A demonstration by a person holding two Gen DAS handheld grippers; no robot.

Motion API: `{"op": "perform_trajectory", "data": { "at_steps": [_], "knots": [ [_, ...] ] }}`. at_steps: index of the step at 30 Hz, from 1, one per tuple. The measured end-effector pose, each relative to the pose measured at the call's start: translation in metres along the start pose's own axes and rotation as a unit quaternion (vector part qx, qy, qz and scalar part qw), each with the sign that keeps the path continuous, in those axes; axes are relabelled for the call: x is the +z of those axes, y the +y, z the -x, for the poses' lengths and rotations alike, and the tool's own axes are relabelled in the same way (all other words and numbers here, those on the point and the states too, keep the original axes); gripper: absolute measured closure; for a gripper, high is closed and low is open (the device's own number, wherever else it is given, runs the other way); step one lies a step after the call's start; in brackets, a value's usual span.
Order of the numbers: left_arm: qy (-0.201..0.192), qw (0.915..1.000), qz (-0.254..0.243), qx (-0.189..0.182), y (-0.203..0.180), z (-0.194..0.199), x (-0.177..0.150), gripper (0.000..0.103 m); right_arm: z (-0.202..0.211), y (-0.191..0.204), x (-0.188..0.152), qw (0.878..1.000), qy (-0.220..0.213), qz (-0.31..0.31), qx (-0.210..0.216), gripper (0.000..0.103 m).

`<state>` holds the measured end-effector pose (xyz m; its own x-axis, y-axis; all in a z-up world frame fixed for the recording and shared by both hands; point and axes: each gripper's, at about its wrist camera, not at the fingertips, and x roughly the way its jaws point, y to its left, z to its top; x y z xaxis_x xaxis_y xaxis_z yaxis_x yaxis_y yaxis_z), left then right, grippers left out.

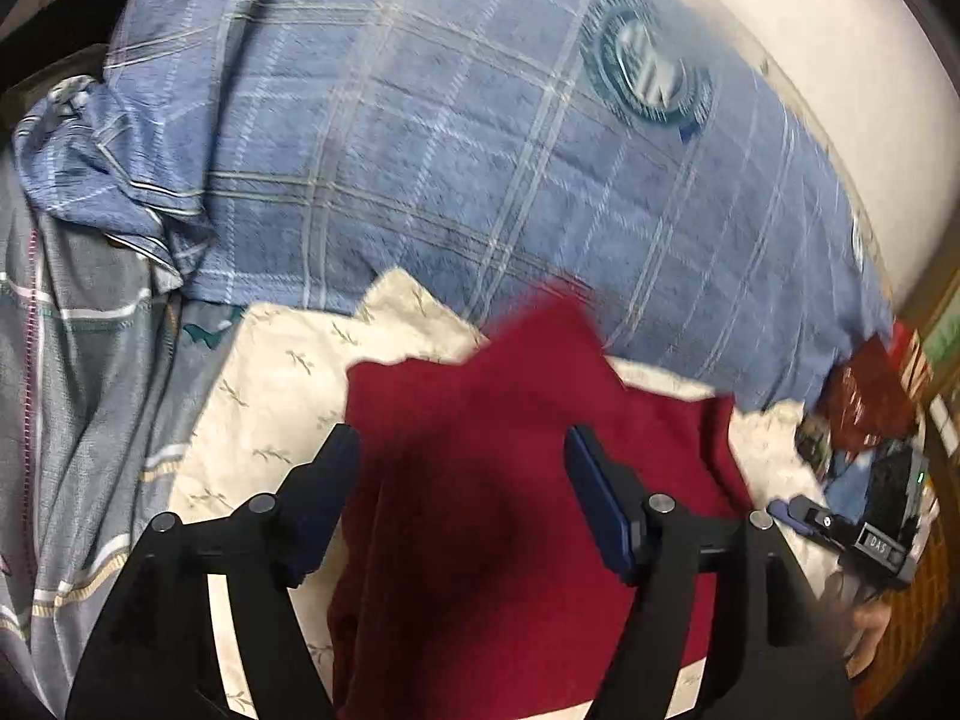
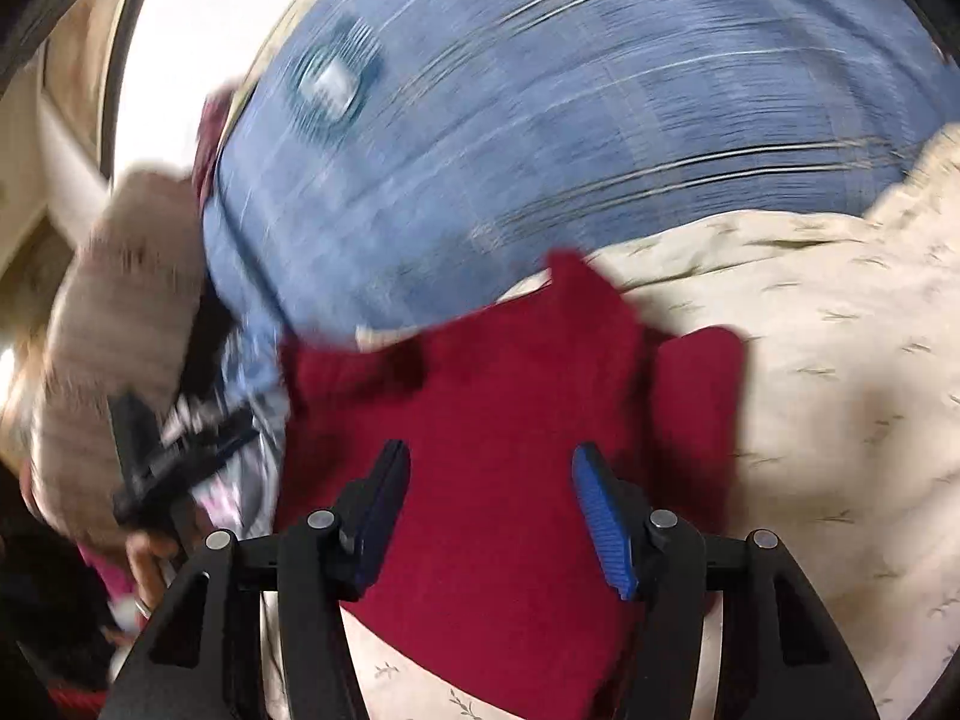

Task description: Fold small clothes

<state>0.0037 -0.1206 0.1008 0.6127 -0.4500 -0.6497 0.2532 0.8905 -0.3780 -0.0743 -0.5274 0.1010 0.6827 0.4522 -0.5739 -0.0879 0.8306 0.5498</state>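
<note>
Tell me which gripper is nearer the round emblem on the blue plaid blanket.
Hard to call. The left gripper and right gripper, both open, hover over the red cloth, well short of the emblem.

Round crest on the blue plaid cover (image 1: 651,69) smeared past reading, red garment (image 2: 498,456) cut off at the bottom edge in the right wrist view, left gripper (image 2: 174,450) and pale sleeve (image 2: 120,300) motion-blurred, dark clutter (image 1: 864,420) at right too small to identify
</note>
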Motion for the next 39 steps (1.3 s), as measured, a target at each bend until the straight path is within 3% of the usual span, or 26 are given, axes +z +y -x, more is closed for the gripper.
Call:
{"op": "perform_trajectory", "data": {
  "at_steps": [4,6,8,12,16,22,26,29,31,35,39],
  "knots": [
    [0.03,0.9993,-0.003,0.022,-0.001,-0.032,-0.006,0.033,-0.047,0.007,0.017,0.998,0.02,0.022,-0.059,0.045],
    [0.051,0.9977,-0.002,0.046,0.004,-0.051,-0.009,0.033,-0.065,-0.006,0.033,0.995,0.016,0.024,-0.094,0.045],
    [0.069,0.9947,-0.004,0.077,0.01,-0.065,-0.012,0.033,-0.083,-0.027,0.047,0.987,0.025,0.006,-0.16,0.046],
    [0.08,0.9934,0.001,0.083,0.016,-0.073,-0.017,0.031,-0.097,-0.06,0.053,0.979,0.029,-0.03,-0.199,0.046],
    [0.072,0.993,-0.012,0.093,0.011,-0.069,-0.017,0.031,-0.082,-0.061,0.049,0.981,0.01,-0.049,-0.186,0.045],
    [0.067,0.9924,-0.021,0.101,0.007,-0.061,-0.014,0.031,-0.046,-0.006,0.036,0.989,-0.023,-0.001,-0.143,0.043],
    [0.059,0.9915,-0.032,0.111,-0.001,-0.054,-0.014,0.031,-0.064,0.012,0.021,0.991,0.021,0.036,-0.127,0.045],
    [0.058,0.9909,-0.039,0.115,-0.004,-0.054,-0.014,0.031,-0.095,0.002,0.013,0.984,0.07,0.026,-0.163,0.045],
    [0.059,0.9902,-0.043,0.119,-0.005,-0.053,-0.014,0.031,-0.093,0.012,0.015,0.981,0.061,0.034,-0.179,0.043],
    [0.052,0.9886,-0.05,0.132,-0.005,-0.042,-0.014,0.031,-0.1,0.054,0.035,0.988,0.042,0.069,-0.132,0.043],
    [0.049,0.9884,-0.036,0.139,0.005,-0.026,-0.018,0.031,-0.147,0.1,0.052,0.991,0.06,0.094,-0.078,0.045]
  ]
}}
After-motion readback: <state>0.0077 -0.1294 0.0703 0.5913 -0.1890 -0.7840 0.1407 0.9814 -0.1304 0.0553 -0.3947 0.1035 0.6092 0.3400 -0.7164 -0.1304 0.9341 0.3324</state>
